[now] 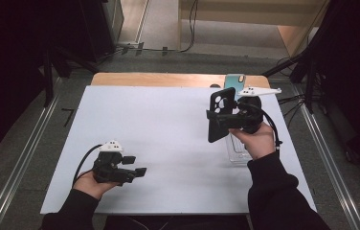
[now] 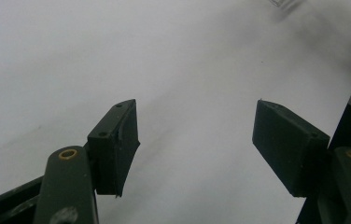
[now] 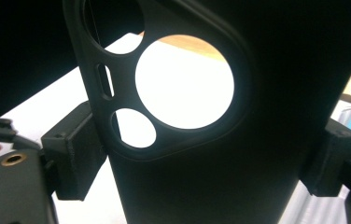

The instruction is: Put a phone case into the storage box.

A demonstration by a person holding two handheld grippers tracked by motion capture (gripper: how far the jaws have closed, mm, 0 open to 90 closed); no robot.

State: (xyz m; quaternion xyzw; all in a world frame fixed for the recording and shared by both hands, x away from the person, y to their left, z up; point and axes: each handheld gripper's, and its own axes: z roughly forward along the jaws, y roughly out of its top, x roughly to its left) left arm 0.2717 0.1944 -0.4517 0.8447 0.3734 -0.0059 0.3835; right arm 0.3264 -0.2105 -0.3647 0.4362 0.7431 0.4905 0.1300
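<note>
Left gripper (image 1: 137, 166): released, empty, low over counter (image 1: 159, 139), likely on standby. Right gripper (image 1: 215, 116): clenched on black phone case (image 1: 219, 114) edges, held upright, clear of counter. Below hand: clear tray (image 1: 238, 154), possibly case. Far edge: teal phone (image 1: 236, 79).

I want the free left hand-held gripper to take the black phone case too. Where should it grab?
Probably the black phone case at its lower end, below the right hand-held gripper, coming from the left. The case stands upright, clamped mid-body across its width; the left hand-held gripper is open.
</note>
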